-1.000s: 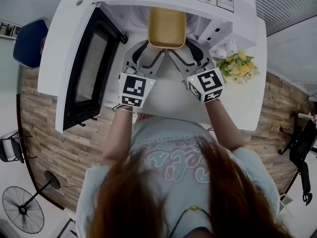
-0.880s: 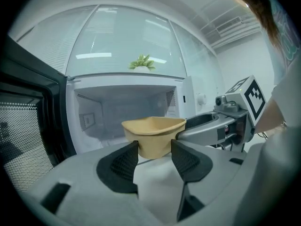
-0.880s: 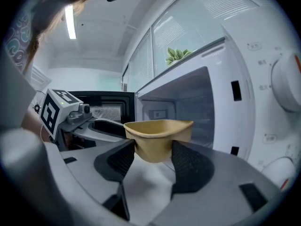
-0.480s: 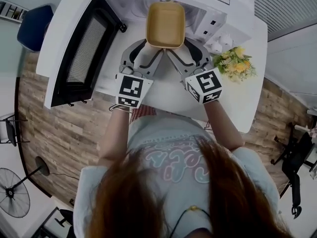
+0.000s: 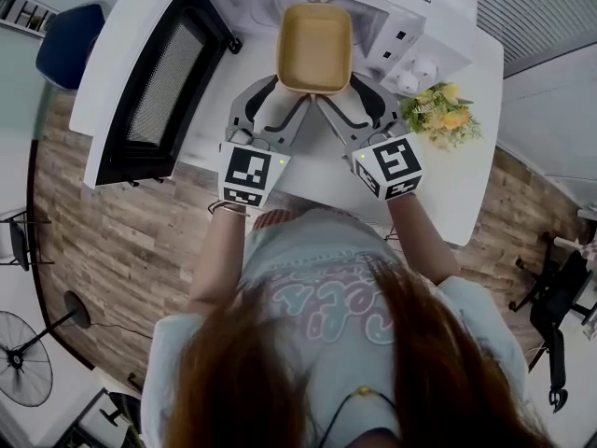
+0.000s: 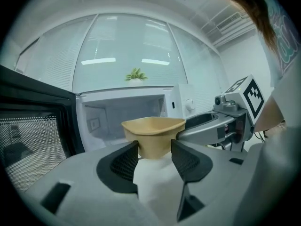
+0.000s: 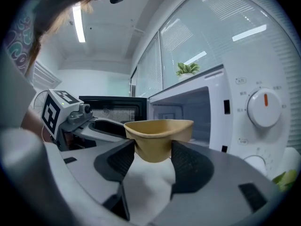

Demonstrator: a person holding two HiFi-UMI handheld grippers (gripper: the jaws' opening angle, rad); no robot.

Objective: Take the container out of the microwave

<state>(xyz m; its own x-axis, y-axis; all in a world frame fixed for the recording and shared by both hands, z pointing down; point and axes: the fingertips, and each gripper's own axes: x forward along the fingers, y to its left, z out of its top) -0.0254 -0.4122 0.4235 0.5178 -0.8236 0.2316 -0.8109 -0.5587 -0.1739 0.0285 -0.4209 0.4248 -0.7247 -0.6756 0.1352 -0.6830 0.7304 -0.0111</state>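
A tan, empty, bowl-like container [image 5: 315, 45] hangs at the mouth of the open white microwave [image 5: 244, 3], above the white table [image 5: 457, 194]. My left gripper [image 5: 289, 92] is shut on its near left corner and my right gripper [image 5: 341, 92] on its near right corner. In the left gripper view the container [image 6: 154, 133] sits between the dark pads of the left gripper [image 6: 154, 160], clear of the table. The right gripper view shows the container [image 7: 160, 135] held the same way by the right gripper [image 7: 151, 161].
The microwave door [image 5: 154, 91] stands swung open at the left. A bunch of yellow flowers [image 5: 443, 119] lies on the table right of the microwave, near its dials [image 7: 264, 108]. A blue chair [image 5: 65, 49] and a fan [image 5: 23, 381] stand on the wood floor at left.
The container has come further out of the microwave opening toward the person, carried by both grippers, which keep the same hold on it.
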